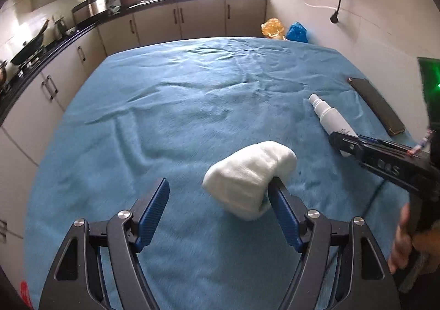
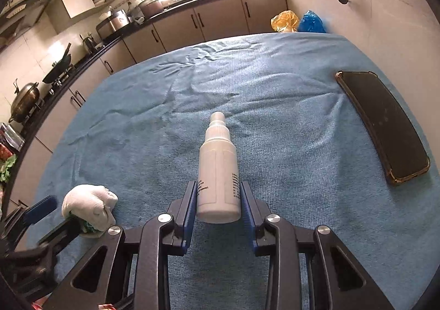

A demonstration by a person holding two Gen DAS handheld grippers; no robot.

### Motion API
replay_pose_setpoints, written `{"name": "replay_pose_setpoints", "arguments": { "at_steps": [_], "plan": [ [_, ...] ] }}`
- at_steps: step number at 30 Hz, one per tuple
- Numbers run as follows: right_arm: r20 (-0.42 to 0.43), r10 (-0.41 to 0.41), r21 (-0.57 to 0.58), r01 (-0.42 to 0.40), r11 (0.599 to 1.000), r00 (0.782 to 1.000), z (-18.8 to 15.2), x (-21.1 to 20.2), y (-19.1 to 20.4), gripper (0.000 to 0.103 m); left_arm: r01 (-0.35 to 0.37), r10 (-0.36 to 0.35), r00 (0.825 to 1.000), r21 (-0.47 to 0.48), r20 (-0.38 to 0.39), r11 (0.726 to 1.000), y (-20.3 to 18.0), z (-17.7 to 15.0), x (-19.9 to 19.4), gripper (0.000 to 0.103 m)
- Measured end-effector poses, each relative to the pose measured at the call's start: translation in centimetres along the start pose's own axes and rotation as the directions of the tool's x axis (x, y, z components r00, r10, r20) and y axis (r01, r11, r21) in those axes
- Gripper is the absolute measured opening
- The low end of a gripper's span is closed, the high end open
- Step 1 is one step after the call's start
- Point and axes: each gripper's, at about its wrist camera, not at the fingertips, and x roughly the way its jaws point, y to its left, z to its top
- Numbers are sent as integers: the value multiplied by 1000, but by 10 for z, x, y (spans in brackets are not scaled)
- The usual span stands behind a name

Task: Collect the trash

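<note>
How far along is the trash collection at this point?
Early: nothing looks collected, and no bin is in view. In hand: the right claw grips the white spray bottle lying on the blue cloth. Left: the open left claw has yet to close on the crumpled white wad.

Blue-clothed table (image 2: 275,67) carried a white spray bottle (image 2: 218,169) frame centre, white wad (image 2: 88,200) lower left, dark phone (image 2: 385,122) right edge.
</note>
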Motion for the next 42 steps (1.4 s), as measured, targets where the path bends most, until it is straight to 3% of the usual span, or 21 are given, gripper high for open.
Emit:
{"name": "replay_pose_setpoints", "arguments": {
  "at_steps": [5, 8, 12, 18, 22, 27, 32, 35, 42],
  "plan": [
    [9, 6, 4, -6, 1000, 1000, 0, 0, -1, 33, 92, -93, 995, -47, -22, 995, -4, 6, 11, 72],
    [11, 9, 8, -9, 1000, 1000, -1, 2, -1, 33, 123, -125, 991, -37, -56, 992, -11, 6, 14, 28],
    [18, 39, 36, -39, 999, 999, 0, 1, -7, 33, 109, -112, 993, -53, -44, 993, -16, 4, 2, 26],
    [33, 114, 100, -117, 988, 993, 0, 0, -17, 33, 86, -86, 996, -85, 0, 993, -9, -13, -46, 26],
    [45, 168, 120, -173, 978, 985, -1, -2, -19, 33, 86, -83, 996, -131, 27, 988, 11, -37, -89, 26],
    [73, 173, 109, -180, 978, 982, -2, -7, -12, 33, 79, -70, 997, -227, 45, 971, 51, -73, -135, 26],
    [80, 154, 102, -162, 981, 985, -7, -8, -6, 33, -45, 68, 996, -323, 60, 945, 100, -121, -186, 26],
    [80, 130, 79, -137, 987, 988, -9, -8, 2, 33, -79, 117, 990, -381, 77, 921, 126, -144, -211, 26],
    [116, 51, 8, -52, 999, 992, -11, -20, 24, 33, -194, 261, 961, -449, 91, 872, 171, -189, -250, 26]
  ]
}}
